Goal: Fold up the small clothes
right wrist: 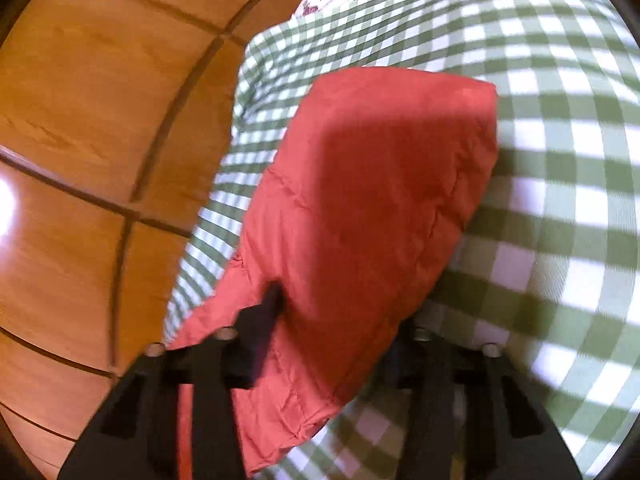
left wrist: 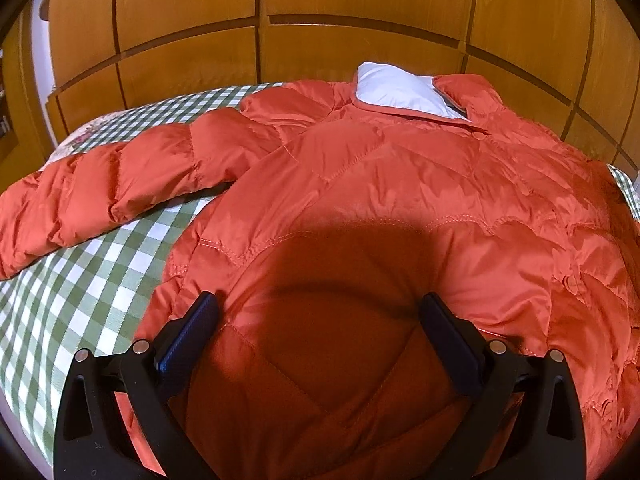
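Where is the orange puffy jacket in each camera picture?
Left wrist view: the jacket fills the middle and right, one sleeve stretching left, the left gripper open over its hem.
Right wrist view: only a sleeve-like part of it shows, running through the middle, caught in the right gripper.
Shared landmark: the green checked bedcover.

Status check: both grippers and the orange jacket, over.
Left gripper open over jacket body, nothing gripped. Right gripper clamped on a sleeve, view blurred. Other sleeve lies spread on checked bedspread. Nothing in the way.
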`<state>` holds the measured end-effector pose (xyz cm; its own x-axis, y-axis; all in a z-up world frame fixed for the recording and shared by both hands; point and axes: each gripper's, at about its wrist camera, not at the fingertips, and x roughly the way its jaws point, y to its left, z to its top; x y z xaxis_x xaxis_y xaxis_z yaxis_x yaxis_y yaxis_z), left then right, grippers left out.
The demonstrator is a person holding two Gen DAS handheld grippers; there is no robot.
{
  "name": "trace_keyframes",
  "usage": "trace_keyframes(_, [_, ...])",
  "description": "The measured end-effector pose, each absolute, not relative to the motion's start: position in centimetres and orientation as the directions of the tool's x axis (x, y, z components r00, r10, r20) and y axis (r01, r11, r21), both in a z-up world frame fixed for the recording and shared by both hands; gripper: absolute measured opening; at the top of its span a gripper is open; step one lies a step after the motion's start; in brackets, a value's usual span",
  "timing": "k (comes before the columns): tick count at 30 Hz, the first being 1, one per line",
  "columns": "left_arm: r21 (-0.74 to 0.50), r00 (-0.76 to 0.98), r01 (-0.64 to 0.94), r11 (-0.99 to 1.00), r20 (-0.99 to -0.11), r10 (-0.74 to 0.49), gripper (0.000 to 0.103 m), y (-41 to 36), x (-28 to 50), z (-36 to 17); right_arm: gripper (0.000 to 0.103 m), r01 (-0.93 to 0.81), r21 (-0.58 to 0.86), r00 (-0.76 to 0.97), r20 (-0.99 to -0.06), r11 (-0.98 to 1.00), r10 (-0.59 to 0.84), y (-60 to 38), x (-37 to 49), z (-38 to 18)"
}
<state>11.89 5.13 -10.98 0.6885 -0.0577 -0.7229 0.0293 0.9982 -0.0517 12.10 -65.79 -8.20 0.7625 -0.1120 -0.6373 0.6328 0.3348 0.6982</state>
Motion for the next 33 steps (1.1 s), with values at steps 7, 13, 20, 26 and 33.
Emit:
trace_keyframes(7, [-0.062, 0.690, 0.028, 0.998, -0.721, -0.065, 0.100, 5.1, 11.9, -11.1, 0.022, 0.545, 0.537, 0.799, -0.566, 0.644, -0.203, -60.7, 14.2, -0.7])
trace_keyframes(13, [-0.070, 0.692, 0.028, 0.997, -0.718, -0.070, 0.100, 5.1, 11.8, -11.1, 0.021, 0.412, 0.462, 0.858, -0.487, 0.785, -0.163, -53.6, 17.0, 4.5])
trace_keyframes(20, [-0.076, 0.694, 0.028, 0.997, -0.716, -0.074, 0.100, 5.1, 11.8, -11.0, 0.021, 0.104, 0.324, 0.912, -0.409, 0.940, 0.041, -40.8, 21.2, 8.0])
trace_keyframes(26, [-0.081, 0.697, 0.027, 0.996, -0.713, -0.077, 0.100, 5.1, 11.6, -10.9, 0.021, -0.183, 0.127, 0.861, -0.459, 0.975, 0.222, -29.4, 23.5, 4.1])
trace_keyframes(33, [-0.079, 0.698, 0.021, 0.997, -0.712, -0.071, 0.100, 5.0, 11.5, -10.9, 0.032, -0.331, -0.083, 0.753, -0.624, 0.940, 0.211, -22.9, 25.1, -4.1])
